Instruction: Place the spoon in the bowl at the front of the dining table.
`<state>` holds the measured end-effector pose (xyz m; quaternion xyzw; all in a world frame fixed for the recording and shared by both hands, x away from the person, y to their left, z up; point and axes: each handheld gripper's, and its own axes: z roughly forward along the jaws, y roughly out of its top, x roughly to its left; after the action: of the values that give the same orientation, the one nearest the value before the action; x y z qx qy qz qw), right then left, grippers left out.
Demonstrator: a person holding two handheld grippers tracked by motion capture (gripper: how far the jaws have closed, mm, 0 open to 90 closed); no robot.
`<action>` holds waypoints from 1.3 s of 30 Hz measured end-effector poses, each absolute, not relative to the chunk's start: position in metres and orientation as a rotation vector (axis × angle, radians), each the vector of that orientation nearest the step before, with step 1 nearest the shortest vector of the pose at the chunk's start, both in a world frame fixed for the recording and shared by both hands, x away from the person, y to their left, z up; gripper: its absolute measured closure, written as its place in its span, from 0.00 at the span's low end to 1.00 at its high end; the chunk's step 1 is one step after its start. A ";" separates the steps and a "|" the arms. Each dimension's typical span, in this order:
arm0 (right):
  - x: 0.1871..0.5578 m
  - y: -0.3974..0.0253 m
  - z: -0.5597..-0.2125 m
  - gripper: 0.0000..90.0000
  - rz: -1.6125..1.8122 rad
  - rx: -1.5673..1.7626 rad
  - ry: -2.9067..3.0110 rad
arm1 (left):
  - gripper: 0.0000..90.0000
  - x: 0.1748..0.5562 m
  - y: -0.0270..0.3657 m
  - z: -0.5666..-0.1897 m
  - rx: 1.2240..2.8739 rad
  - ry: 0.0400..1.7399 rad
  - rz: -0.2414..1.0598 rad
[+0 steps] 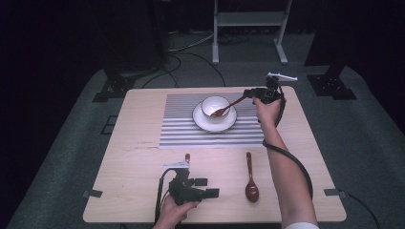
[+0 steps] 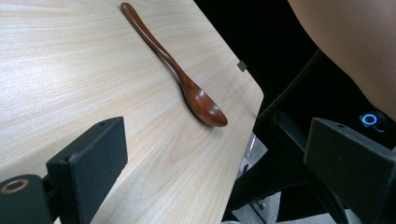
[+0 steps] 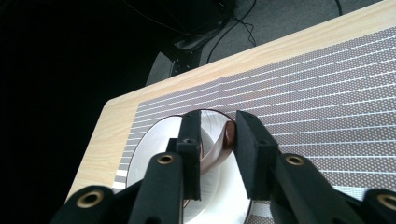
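Pale wood table (image 1: 133, 181) stands on grey carpet in a dark room. At its far right, the right gripper (image 1: 248, 94) is closed on the handle of a brown spoon (image 1: 228, 107) whose bowl end dips into the white bowl (image 1: 213, 104); that bowl sits on a white plate (image 1: 200, 121), on a striped placemat (image 1: 181, 129). Near the front edge the left gripper (image 1: 206, 187) rests with jaws wide apart, holding nothing. A second brown spoon (image 1: 250, 180) lies just beside it, to its right.
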<state>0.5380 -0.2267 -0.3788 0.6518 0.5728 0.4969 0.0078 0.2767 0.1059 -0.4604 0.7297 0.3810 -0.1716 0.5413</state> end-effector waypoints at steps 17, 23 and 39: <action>0.525 -0.241 -0.388 0.60 1.614 1.981 1.866 | 0.05 0.279 0.108 -0.462 1.731 0.919 -0.403; 0.514 -0.240 -0.387 0.55 1.629 1.954 1.917 | 0.05 0.277 0.107 -0.461 1.736 0.915 -0.389; 0.493 -0.246 -0.399 0.52 1.627 1.925 2.007 | 0.05 0.280 0.114 -0.460 1.724 0.939 -0.353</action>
<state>0.4932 -0.2461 -0.3992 0.5970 0.6224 0.5045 -0.0398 0.2800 0.1142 -0.4599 0.7261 0.3953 -0.1489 0.5425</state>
